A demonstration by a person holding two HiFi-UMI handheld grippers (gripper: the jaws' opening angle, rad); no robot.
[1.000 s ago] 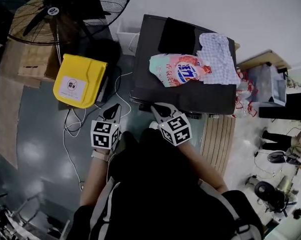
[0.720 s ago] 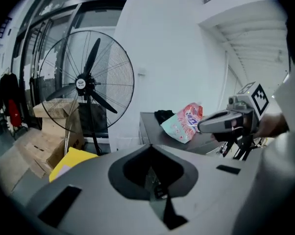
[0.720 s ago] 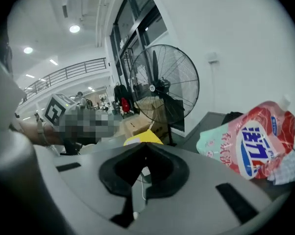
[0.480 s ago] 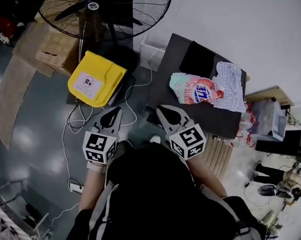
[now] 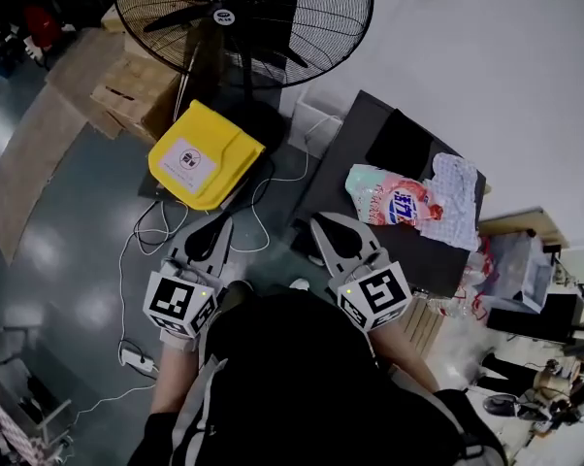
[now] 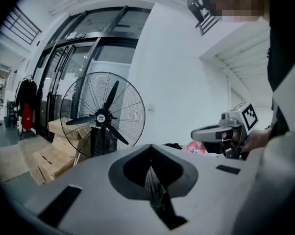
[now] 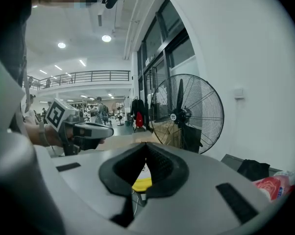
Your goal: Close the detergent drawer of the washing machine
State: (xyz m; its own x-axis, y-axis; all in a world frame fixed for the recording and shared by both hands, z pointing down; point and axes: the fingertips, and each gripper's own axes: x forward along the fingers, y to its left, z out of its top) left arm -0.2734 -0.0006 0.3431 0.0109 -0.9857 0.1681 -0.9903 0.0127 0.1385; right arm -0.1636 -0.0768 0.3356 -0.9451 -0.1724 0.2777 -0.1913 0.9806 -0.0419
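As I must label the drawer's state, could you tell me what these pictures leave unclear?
Drawer: in no view; the head view shows the dark box only from above.
Bag print: too small in the head view, cut by the edge in the right gripper view.
Yellow case label: too small.

Glossy grey floor (image 5: 59, 260), white wall (image 5: 505, 85). Black fan (image 5: 273, 27) and cardboard boxes (image 5: 142, 90) well ahead of left tool (image 5: 217, 223), yellow case (image 5: 203, 155) just ahead. Tall windows (image 6: 64, 82) behind fan.

A large workshop hall: pedestal fan (image 5: 243, 17), cardboard boxes (image 5: 142, 90), mezzanine railing (image 7: 84, 75).
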